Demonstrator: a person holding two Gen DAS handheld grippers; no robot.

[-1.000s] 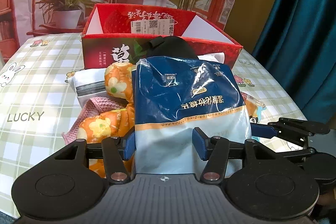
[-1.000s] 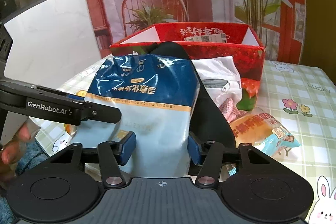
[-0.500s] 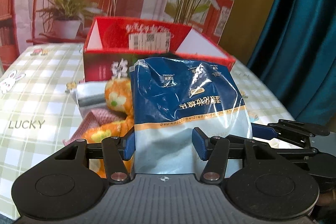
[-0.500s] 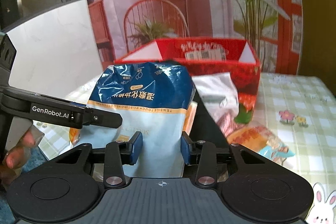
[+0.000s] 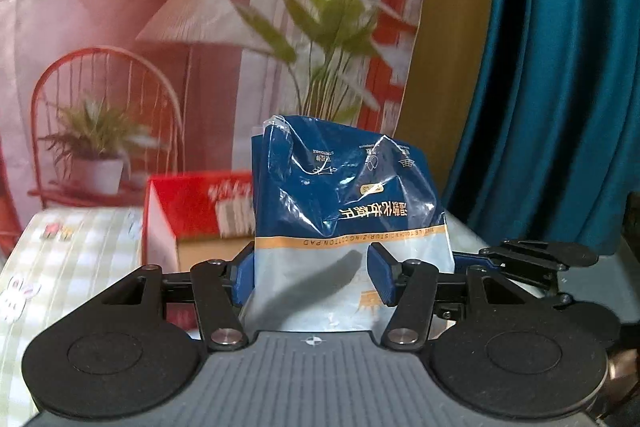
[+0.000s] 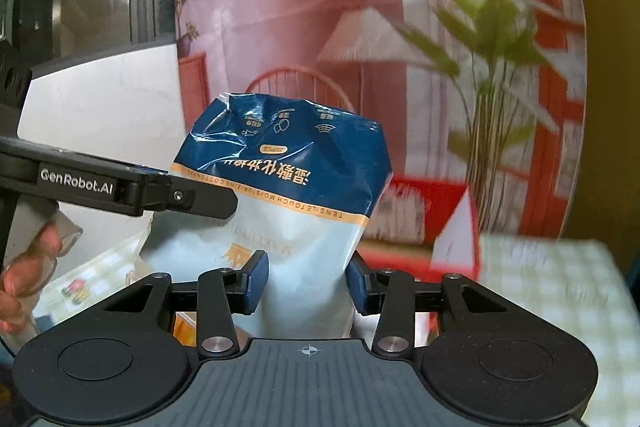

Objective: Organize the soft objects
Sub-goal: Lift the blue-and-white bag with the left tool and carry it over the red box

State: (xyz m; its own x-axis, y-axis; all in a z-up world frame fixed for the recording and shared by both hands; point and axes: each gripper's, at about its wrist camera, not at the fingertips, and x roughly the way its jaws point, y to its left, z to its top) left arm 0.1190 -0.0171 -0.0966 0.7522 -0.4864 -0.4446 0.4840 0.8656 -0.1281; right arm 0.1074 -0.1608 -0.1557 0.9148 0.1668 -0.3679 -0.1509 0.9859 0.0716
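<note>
A blue and white cotton pad bag [image 5: 348, 211] hangs in the air, held from both sides. My left gripper [image 5: 310, 271] is shut on its pale lower part. In the right wrist view the same bag [image 6: 280, 195] sits between the pads of my right gripper [image 6: 306, 287], which press on its narrow bottom while the jaws are opening slightly. The left gripper's finger [image 6: 192, 201] reaches the bag from the left there. The red open cardboard box [image 5: 192, 211] stands behind and below the bag.
The checked tablecloth [image 5: 80, 247] lies below, its right part blurred in the right wrist view [image 6: 540, 287]. A person's hand [image 6: 24, 279] holds the left gripper. A printed backdrop and a teal curtain [image 5: 560, 87] stand behind.
Both grippers rose with the bag. The pile of soft items on the table dropped out of view, and the red box now sits low behind the bag.
</note>
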